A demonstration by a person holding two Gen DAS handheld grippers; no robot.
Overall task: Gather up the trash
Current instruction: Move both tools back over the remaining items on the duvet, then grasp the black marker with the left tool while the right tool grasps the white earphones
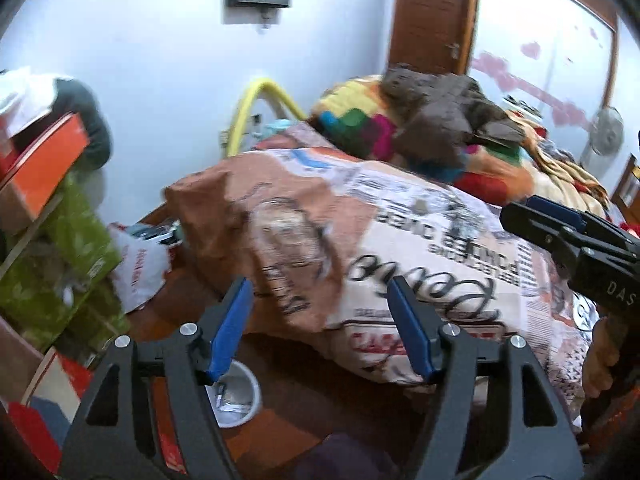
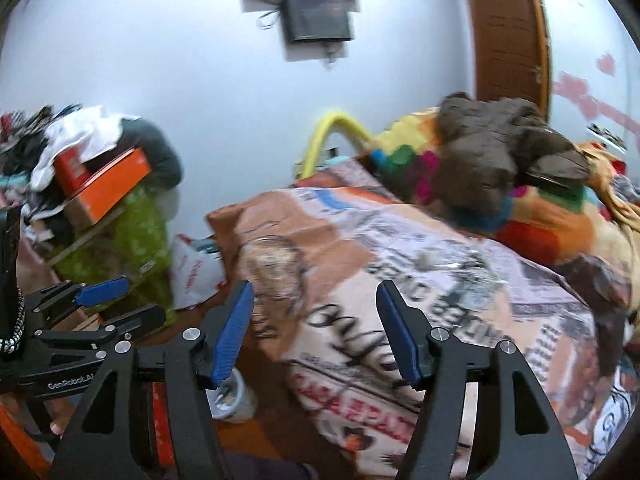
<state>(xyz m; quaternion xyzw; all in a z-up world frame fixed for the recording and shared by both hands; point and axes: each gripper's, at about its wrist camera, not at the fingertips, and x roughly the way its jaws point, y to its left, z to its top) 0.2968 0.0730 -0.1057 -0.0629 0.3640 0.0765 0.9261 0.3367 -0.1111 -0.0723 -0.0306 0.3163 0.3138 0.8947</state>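
A white round bin [image 1: 240,398] with scraps of paper inside stands on the brown floor beside the bed; it also shows in the right wrist view [image 2: 240,400], partly behind a finger. A white plastic bag [image 1: 138,268] with red print lies on the floor further back [image 2: 192,272]. My left gripper [image 1: 320,328] is open and empty above the floor and the bed's corner. My right gripper [image 2: 314,328] is open and empty above the bed. It shows at the right of the left wrist view [image 1: 520,210], and the left gripper shows at the left of the right wrist view [image 2: 120,300].
The bed [image 1: 400,240] with a printed cover fills the middle and right. A pile of colourful blankets and a brown garment [image 1: 440,116] lies at its far end. Green boxes [image 1: 60,272], an orange box [image 1: 44,164] and clothes are stacked at the left. A wooden door [image 1: 432,12] stands behind.
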